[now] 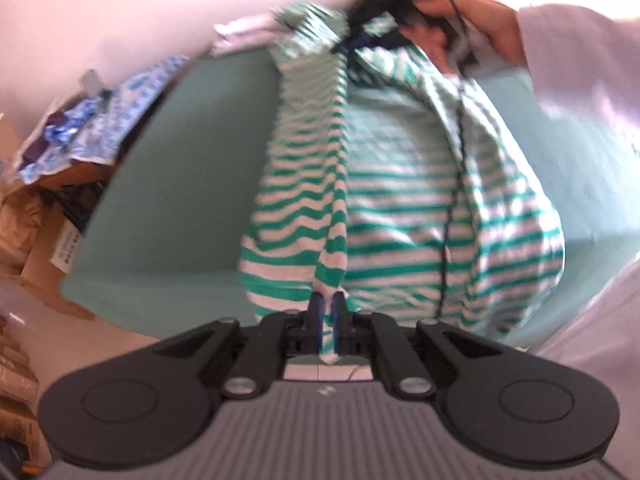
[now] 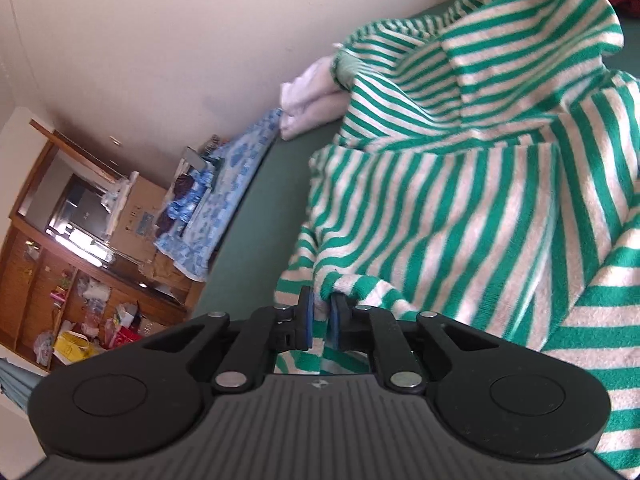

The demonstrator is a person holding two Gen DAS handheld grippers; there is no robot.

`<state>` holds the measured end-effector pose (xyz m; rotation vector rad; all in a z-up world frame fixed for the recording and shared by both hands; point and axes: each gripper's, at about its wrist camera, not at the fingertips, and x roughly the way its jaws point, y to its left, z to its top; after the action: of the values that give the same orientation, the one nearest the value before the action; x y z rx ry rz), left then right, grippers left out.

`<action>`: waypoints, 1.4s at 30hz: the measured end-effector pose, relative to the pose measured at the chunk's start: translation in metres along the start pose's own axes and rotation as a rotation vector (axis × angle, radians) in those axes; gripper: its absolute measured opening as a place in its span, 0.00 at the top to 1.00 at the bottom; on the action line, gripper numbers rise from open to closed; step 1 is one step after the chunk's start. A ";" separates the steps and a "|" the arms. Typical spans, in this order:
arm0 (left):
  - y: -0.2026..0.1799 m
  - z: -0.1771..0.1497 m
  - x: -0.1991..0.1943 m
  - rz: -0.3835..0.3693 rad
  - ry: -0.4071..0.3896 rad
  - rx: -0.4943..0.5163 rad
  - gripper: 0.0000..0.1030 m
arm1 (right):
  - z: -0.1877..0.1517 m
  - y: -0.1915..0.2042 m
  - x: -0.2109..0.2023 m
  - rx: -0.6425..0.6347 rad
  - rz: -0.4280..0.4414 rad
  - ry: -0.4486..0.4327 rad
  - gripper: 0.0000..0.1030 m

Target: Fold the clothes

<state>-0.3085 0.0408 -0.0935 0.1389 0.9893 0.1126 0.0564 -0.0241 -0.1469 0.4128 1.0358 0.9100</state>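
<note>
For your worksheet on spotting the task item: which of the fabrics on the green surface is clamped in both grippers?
The green-and-white striped garment; the left gripper and right gripper both pinch it. The white folded cloth lies untouched by the wall.

Motion blur is smearing the striped top [image 1: 400, 208] in the left view, and the right edge is cutting it off in the right view. Its cloth is hiding the right gripper's [image 1: 362, 38] tips. Shelf clutter [image 2: 80, 320] is staying too small to read.
</note>
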 end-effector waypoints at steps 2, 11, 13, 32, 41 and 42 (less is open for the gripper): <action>-0.012 -0.004 0.017 -0.039 0.027 0.014 0.96 | -0.002 -0.005 0.004 -0.007 -0.029 0.003 0.91; -0.025 -0.010 0.043 -0.087 0.047 0.038 0.94 | -0.004 -0.017 0.005 -0.017 -0.022 0.035 0.85; -0.015 -0.016 0.035 -0.086 0.051 0.035 0.81 | -0.004 -0.014 -0.003 -0.046 -0.017 0.044 0.77; 0.095 -0.020 0.093 -0.254 0.080 0.135 0.64 | -0.126 0.048 -0.056 -0.289 0.007 0.242 0.60; 0.129 -0.007 0.095 -0.415 0.032 0.233 0.65 | -0.145 0.054 -0.059 -0.187 -0.107 0.184 0.60; 0.129 -0.007 0.098 -0.435 0.034 0.244 0.66 | -0.147 0.054 -0.059 -0.173 -0.119 0.173 0.60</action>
<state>-0.2644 0.1834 -0.1564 0.1427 1.0447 -0.4062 -0.1082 -0.0563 -0.1479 0.1278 1.1169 0.9315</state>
